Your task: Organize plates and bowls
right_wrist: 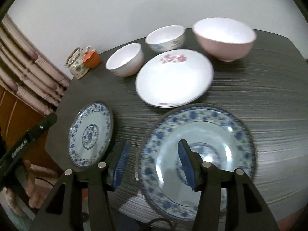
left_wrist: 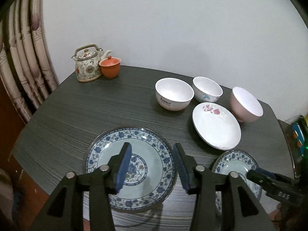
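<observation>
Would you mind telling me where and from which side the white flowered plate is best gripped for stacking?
Probably the near rim of the white flowered plate. It lies flat on the table, and its edge curves up, so one finger could slip under the lip and the other press inside. The bowls crowd its far side, so the right hand-held gripper, now open and empty, has freer access from the front.

The white bowl point(left_wrist: 174, 94) carried the word "Rabbit" on its side, with a smaller line beneath it too fine to read. The right gripper's body point(left_wrist: 283, 194), seen from the left wrist, bore raised characters that looked like "DAS", and the left gripper's body point(right_wrist: 21, 150), seen from the right wrist, bore white lettering that read roughly "GenRobot.AI". A second bowl point(right_wrist: 165, 38) showed a small printed mark that stayed illegible.
</observation>
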`<action>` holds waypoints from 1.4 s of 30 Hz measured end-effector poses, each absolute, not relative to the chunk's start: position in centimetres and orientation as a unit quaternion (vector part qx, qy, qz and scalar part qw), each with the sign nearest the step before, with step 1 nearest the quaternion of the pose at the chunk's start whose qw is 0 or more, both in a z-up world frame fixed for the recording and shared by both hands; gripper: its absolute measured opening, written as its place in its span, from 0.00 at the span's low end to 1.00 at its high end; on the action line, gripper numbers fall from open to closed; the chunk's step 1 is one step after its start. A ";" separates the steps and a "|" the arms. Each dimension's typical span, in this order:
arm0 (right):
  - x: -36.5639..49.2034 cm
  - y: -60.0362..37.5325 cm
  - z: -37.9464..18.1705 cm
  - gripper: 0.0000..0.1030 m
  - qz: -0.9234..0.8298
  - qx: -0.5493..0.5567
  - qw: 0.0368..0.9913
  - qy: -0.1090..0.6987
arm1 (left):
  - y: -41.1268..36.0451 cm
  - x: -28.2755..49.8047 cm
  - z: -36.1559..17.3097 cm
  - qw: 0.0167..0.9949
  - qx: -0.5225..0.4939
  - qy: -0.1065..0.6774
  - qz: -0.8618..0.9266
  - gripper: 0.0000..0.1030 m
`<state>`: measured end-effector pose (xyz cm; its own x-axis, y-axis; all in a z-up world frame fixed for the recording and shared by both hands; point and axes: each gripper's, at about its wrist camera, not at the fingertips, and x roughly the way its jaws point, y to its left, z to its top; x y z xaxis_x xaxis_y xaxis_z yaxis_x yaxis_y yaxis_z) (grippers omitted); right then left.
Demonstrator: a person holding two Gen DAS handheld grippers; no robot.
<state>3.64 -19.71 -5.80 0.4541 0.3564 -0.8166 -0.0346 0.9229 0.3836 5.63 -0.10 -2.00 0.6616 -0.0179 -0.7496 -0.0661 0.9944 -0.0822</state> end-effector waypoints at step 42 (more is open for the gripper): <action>1.1 -33.7 -12.0 0.42 0.129 0.303 0.752 0.571 | -7.2 9.2 -10.6 0.757 -0.211 0.589 -0.190 0.49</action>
